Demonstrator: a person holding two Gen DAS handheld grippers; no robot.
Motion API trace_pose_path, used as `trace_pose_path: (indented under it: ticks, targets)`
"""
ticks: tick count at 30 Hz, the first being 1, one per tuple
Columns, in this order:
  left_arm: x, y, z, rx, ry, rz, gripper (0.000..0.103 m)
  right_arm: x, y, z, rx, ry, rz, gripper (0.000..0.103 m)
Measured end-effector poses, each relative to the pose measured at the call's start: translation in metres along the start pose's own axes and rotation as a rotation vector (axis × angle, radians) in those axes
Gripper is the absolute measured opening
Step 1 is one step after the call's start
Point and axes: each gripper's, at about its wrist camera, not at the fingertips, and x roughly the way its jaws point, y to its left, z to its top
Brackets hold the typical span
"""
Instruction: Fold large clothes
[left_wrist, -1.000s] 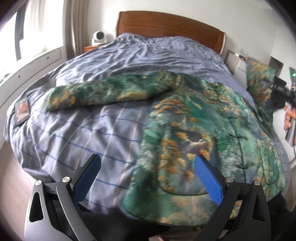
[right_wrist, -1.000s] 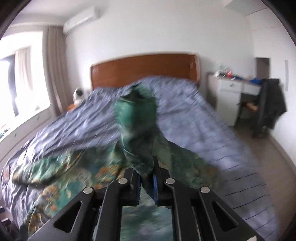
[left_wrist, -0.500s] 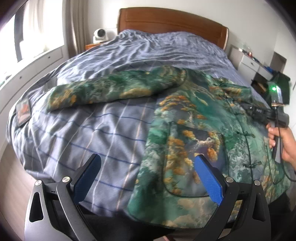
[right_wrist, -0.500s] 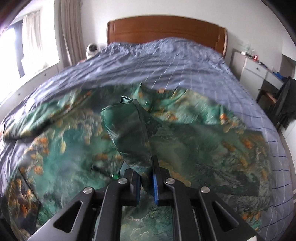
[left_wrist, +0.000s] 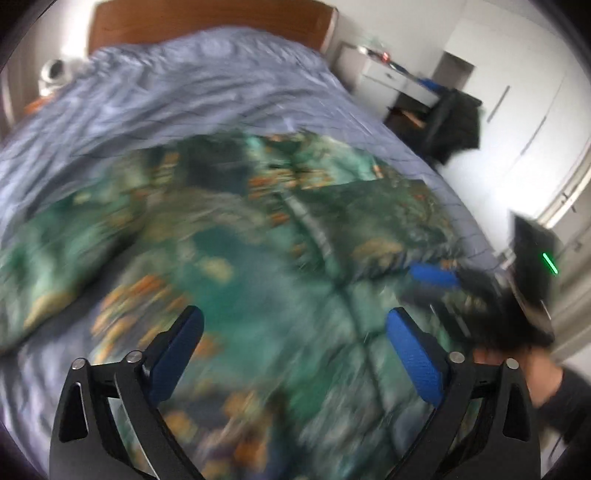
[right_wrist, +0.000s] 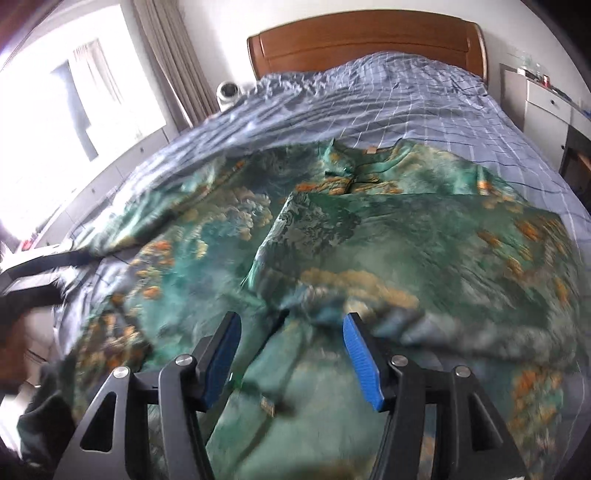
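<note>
A large green jacket (right_wrist: 332, 258) with an orange and teal landscape print lies spread on the bed, collar toward the headboard. One sleeve (right_wrist: 424, 236) is folded across its chest. My right gripper (right_wrist: 291, 334) is open and empty just above the jacket's lower front. My left gripper (left_wrist: 295, 328) is open and empty over the jacket (left_wrist: 240, 258), whose view is blurred by motion. The right gripper also shows in the left wrist view (left_wrist: 436, 277), at the jacket's right edge.
The bed has a blue-grey checked duvet (right_wrist: 406, 103) and a wooden headboard (right_wrist: 365, 37). A white desk (left_wrist: 399, 79) and a chair with dark clothing (left_wrist: 454, 125) stand to the right. A small white camera (right_wrist: 228, 90) sits left of the headboard.
My right gripper has laid the sleeve across the jacket's chest and opened, letting it go. My left gripper has swung to the right over the jacket.
</note>
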Motion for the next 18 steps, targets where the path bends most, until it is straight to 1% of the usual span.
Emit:
trace_pose_path:
  ticks: [2, 3, 4, 5, 7, 8, 9, 10, 11, 12, 14, 16, 17, 18]
  targets:
    - [0.037, -0.008, 0.026, -0.001, 0.066, -0.034, 0.075, -0.022, -0.006, -0.011, 0.017, -0.028, 0.0, 0.059]
    - [0.057, -0.012, 0.037, -0.006, 0.104, -0.045, 0.075, -0.03, -0.01, -0.012, 0.024, -0.035, -0.003, 0.059]
    - [0.069, -0.014, 0.043, -0.01, 0.123, -0.042, 0.075, -0.04, -0.014, -0.016, 0.034, -0.047, -0.009, 0.059]
    - [0.08, -0.015, 0.045, -0.012, 0.138, -0.029, 0.075, -0.052, -0.021, -0.021, 0.046, -0.06, -0.017, 0.059]
    - [0.107, -0.018, 0.052, -0.012, 0.183, 0.009, 0.068, -0.067, -0.031, -0.029, 0.065, -0.077, -0.032, 0.059]
    - [0.118, -0.018, 0.053, -0.015, 0.204, 0.017, 0.055, -0.074, -0.038, -0.032, 0.076, -0.084, -0.042, 0.059]
    - [0.126, -0.018, 0.053, -0.02, 0.226, 0.016, 0.034, -0.078, -0.043, -0.034, 0.082, -0.087, -0.05, 0.059]
    - [0.133, -0.019, 0.052, -0.025, 0.251, 0.01, 0.023, -0.083, -0.05, -0.037, 0.09, -0.092, -0.063, 0.059]
    - [0.137, -0.021, 0.052, -0.023, 0.251, 0.02, 0.011, -0.087, -0.056, -0.039, 0.097, -0.096, -0.073, 0.059]
    - [0.137, -0.023, 0.054, -0.017, 0.241, 0.03, 0.008, -0.088, -0.062, -0.039, 0.103, -0.098, -0.081, 0.059]
    - [0.13, -0.024, 0.063, -0.017, 0.203, 0.028, 0.007, -0.09, -0.079, -0.036, 0.123, -0.094, -0.108, 0.059]
    - [0.12, -0.018, 0.077, -0.03, 0.151, 0.031, 0.006, -0.09, -0.099, -0.027, 0.158, -0.097, -0.128, 0.057]
    - [0.116, -0.013, 0.083, -0.04, 0.129, 0.035, 0.006, -0.091, -0.109, -0.022, 0.17, -0.106, -0.143, 0.052]
    - [0.115, -0.009, 0.087, -0.049, 0.121, 0.041, 0.007, -0.092, -0.123, -0.01, 0.179, -0.12, -0.176, 0.048]
